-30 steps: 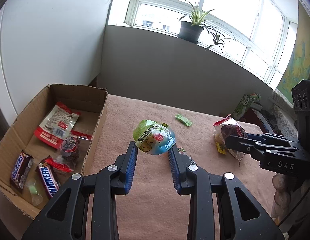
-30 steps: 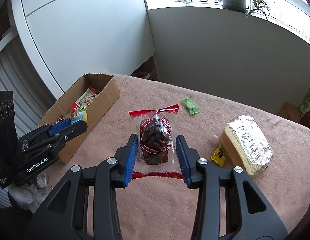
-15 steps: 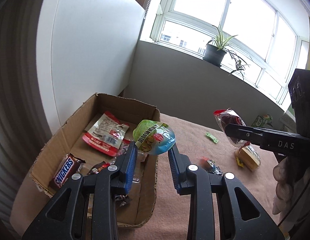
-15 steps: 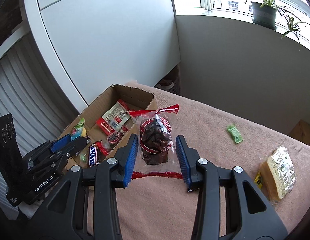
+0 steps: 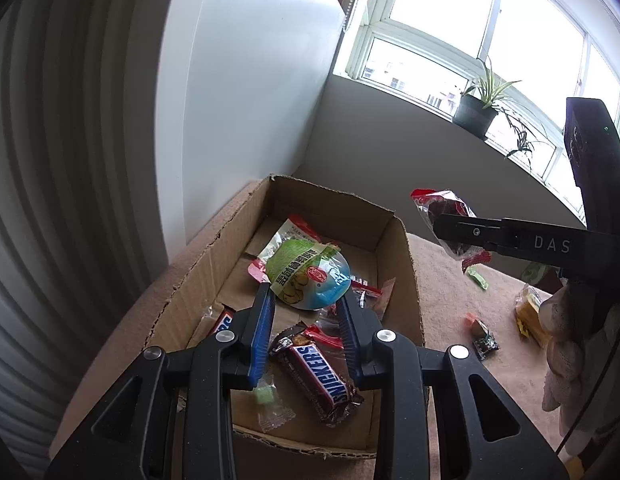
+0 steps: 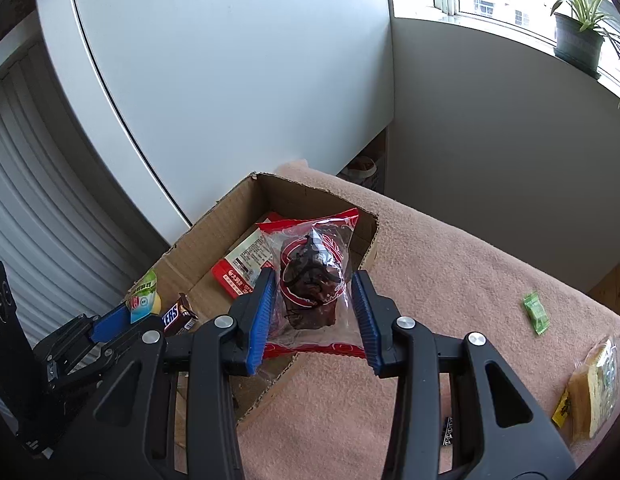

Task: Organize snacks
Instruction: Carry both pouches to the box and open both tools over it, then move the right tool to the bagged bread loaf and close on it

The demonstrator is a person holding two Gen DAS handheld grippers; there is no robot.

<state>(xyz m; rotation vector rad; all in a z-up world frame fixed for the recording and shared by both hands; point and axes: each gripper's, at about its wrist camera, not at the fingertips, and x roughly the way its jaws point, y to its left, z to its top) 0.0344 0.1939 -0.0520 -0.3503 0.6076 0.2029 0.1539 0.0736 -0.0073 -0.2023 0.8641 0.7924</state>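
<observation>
My left gripper [image 5: 306, 300] is shut on a round green and blue jelly cup [image 5: 308, 276], held above the inside of the cardboard box [image 5: 198, 276]. The box holds a Snickers bar [image 5: 320, 374], a red and white packet [image 5: 288, 236] and a small green candy [image 5: 264, 394]. My right gripper [image 6: 314, 292] is shut on a clear red-edged bag of dark dried fruit [image 6: 312, 276], hanging over the box's right wall [image 6: 366, 240]. That gripper [image 5: 438, 226] also shows at the right of the left wrist view, and the left gripper [image 6: 140, 312] shows low left in the right wrist view.
The box stands at the left end of a table under a pink cloth [image 6: 450, 280]. On the cloth lie a green candy [image 6: 535, 313], a wrapped yellow cake [image 6: 596, 388] and small wrapped sweets [image 5: 482, 334]. A white panel [image 6: 230, 80] and a potted plant [image 5: 476, 114] stand behind.
Both grippers have travelled left across the table with their snacks. The jelly cup now hangs over the box's inside, and the dried fruit bag has reached the box's right wall.
</observation>
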